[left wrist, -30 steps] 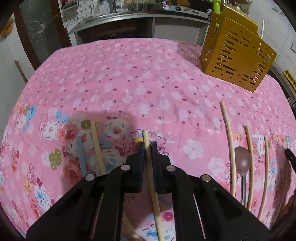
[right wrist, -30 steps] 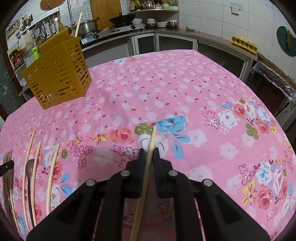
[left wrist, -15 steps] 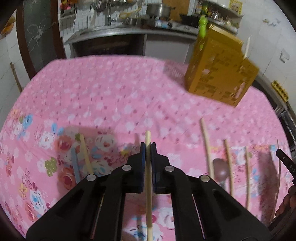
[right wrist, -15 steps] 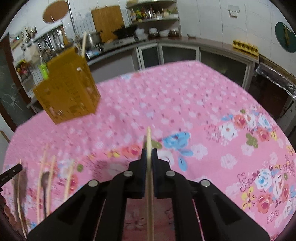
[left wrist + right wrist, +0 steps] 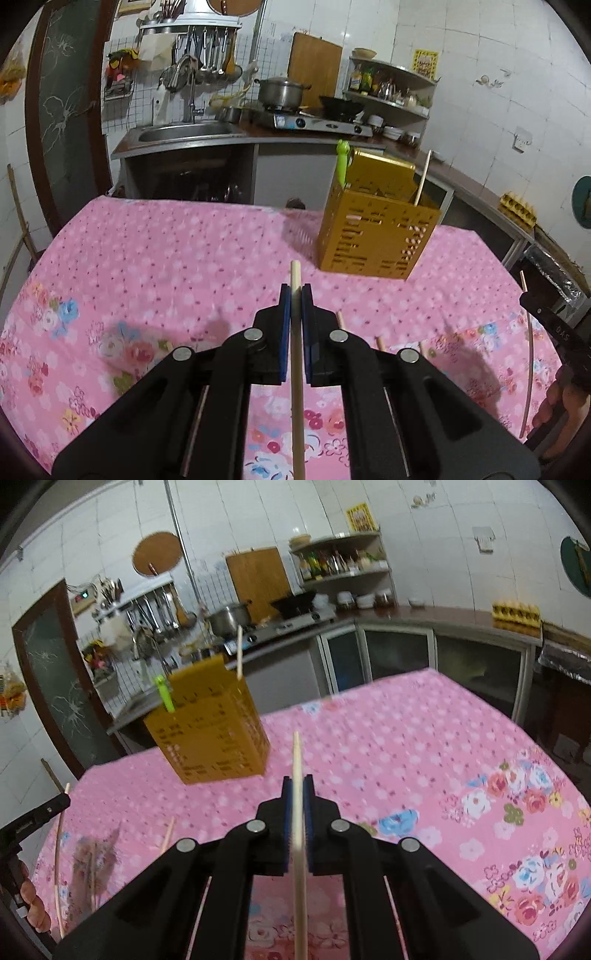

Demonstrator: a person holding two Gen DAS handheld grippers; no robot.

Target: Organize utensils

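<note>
each gripper is clamping one chopstick, its long axis running straight out between the fingers: the left gripper (image 5: 295, 295) is gripping a chopstick (image 5: 296, 354), the right gripper (image 5: 297, 786) another chopstick (image 5: 298, 834). the yellow holder (image 5: 376, 232) is standing ahead and right of the left fingers, ahead and left of the right.

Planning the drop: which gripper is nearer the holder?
Right, narrowly. The holder sits ahead-left of the right gripper and looms larger in its view. It is ahead-right of the left gripper, looking a little smaller.
</note>
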